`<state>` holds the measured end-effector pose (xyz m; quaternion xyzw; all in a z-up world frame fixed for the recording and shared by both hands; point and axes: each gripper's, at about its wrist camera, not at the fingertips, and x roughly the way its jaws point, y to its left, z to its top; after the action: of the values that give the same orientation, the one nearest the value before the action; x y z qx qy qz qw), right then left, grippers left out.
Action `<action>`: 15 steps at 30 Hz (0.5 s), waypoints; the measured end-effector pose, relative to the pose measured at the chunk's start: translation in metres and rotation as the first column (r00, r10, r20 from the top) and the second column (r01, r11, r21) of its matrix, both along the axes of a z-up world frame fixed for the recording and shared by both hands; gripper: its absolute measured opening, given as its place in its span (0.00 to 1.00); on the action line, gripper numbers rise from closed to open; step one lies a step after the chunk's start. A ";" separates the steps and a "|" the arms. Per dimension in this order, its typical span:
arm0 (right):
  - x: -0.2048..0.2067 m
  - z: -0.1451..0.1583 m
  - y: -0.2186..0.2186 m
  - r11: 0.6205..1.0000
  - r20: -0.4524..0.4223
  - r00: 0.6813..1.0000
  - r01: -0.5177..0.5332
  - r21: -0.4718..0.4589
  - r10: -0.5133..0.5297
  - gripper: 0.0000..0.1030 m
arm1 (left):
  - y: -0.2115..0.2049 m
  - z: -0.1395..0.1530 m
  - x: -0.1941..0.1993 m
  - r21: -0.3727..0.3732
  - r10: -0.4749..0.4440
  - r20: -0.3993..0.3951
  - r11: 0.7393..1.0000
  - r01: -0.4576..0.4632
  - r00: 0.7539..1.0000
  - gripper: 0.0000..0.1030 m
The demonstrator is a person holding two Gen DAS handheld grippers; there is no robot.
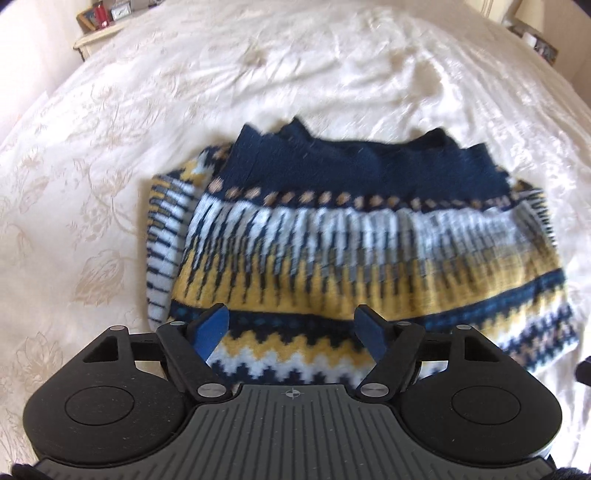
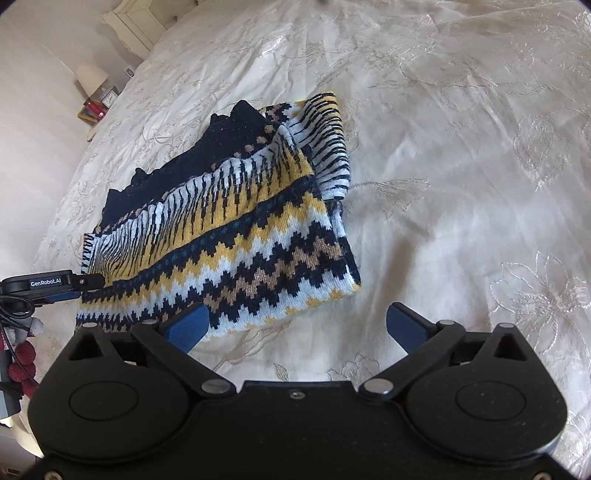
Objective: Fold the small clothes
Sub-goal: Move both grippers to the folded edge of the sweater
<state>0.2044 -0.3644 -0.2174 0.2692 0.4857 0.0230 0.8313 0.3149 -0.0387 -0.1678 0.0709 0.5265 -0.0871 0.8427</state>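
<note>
- Knitted sweater [image 1: 354,251] folded flat on bed [image 1: 110,147], likely awaiting another fold.
- Left tool [image 1: 291,325] released, above near hem.
- Right tool [image 2: 297,325] released, empty.

A home bedroom: cream embroidered bedspread [image 1: 295,74], bedside table [image 1: 96,35], lamp [image 2: 91,75].

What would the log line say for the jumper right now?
jumper: folded on bedspread | left hand-held gripper: open, empty | right hand-held gripper: open, empty

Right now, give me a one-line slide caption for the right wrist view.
Right gripper open above the bedspread, beside the folded sweater; left gripper at its far edge.
</note>
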 end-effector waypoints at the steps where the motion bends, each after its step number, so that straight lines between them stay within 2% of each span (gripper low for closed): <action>1: 0.002 -0.001 -0.002 1.000 0.001 1.000 -0.006 0.008 0.006 1.00 | -0.006 0.004 0.000 -0.003 -0.003 0.006 1.000 0.003 1.000 0.71; 5: 0.010 -0.005 -0.014 0.999 0.005 1.000 -0.015 0.040 0.015 1.00 | -0.027 0.004 0.004 -0.023 0.001 0.002 1.000 -0.001 1.000 0.71; 8: 0.017 -0.005 -0.023 0.997 0.014 1.000 -0.018 0.074 0.017 1.00 | -0.039 -0.002 0.008 -0.011 0.008 -0.012 1.000 -0.009 1.000 0.71; 15: 0.046 -0.010 -0.039 0.991 0.029 0.998 -0.053 0.125 0.050 1.00 | -0.048 -0.034 0.027 0.022 0.052 -0.088 0.999 -0.050 0.995 0.71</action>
<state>0.2503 -0.4029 -0.2279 0.3080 0.4792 0.0785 0.8181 0.3415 -0.0865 -0.2015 0.0619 0.5657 -0.0634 0.8198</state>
